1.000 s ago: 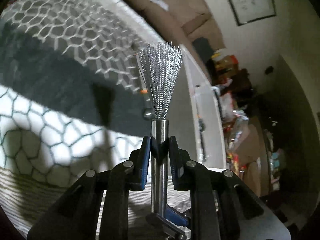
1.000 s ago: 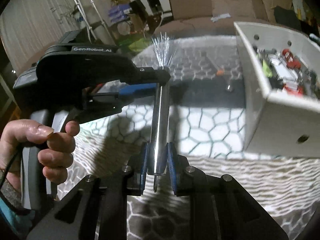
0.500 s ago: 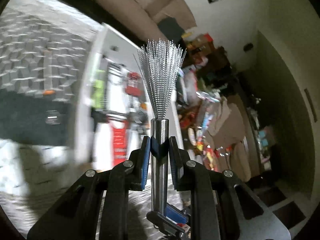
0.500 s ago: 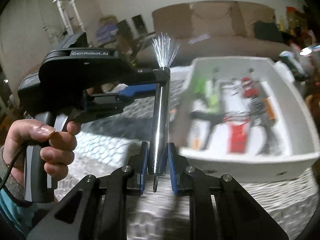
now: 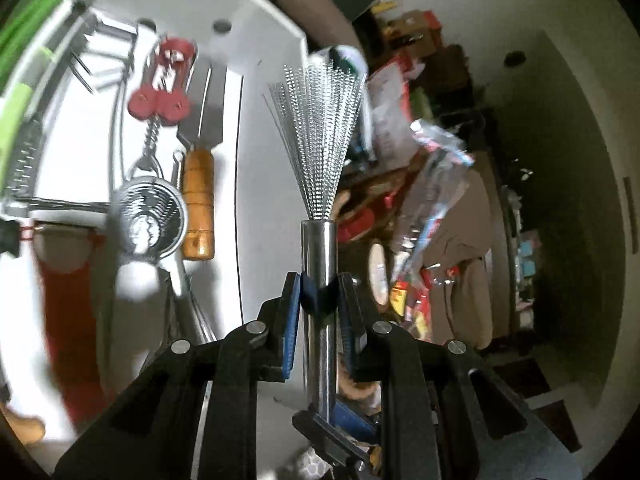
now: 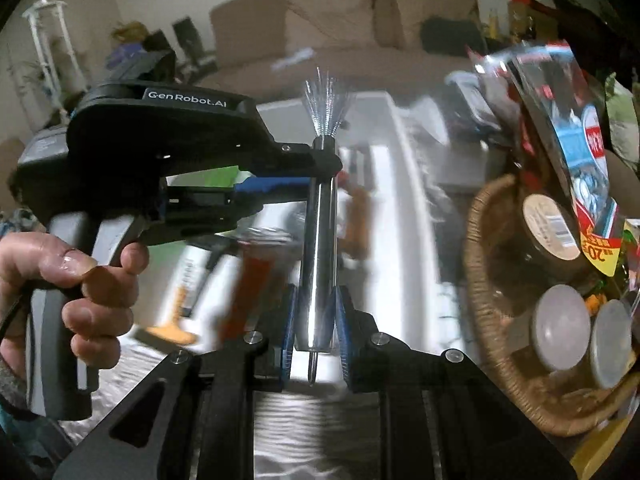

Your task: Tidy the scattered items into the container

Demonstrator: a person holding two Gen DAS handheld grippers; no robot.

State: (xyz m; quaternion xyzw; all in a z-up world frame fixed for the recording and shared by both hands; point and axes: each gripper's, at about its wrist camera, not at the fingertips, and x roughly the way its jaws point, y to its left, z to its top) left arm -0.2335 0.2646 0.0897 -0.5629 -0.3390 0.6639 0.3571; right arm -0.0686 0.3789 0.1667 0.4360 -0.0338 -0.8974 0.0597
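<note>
A steel-handled whisk [image 5: 318, 248] with a fan of thin wires [image 5: 316, 140] is held by both grippers at once. My left gripper [image 5: 318, 300] is shut on the upper handle just below the wires. My right gripper [image 6: 316, 320] is shut on the handle's lower end [image 6: 318, 240], and from that view the left gripper [image 6: 320, 168] crosses in from the left, held by a hand [image 6: 80, 280]. The whisk hangs over the right side of the white container [image 5: 264, 120]. The container holds a red corkscrew [image 5: 160, 92], a small strainer [image 5: 148, 216] and a wooden-handled spatula [image 5: 198, 208].
A wicker basket [image 6: 492, 280] with jars and a snack bag [image 6: 580, 120] stands right of the container's far wall [image 6: 400, 184]. A sofa [image 6: 340, 20] lies beyond. Cluttered shelves and hanging clothes [image 5: 448, 220] fill the room past the container's rim. Pale woven cloth [image 6: 300, 420] covers the surface below.
Both grippers have swung together, still shut on the whisk, from above the honeycomb-patterned cloth to over the white container. The basket has come into the right wrist view.
</note>
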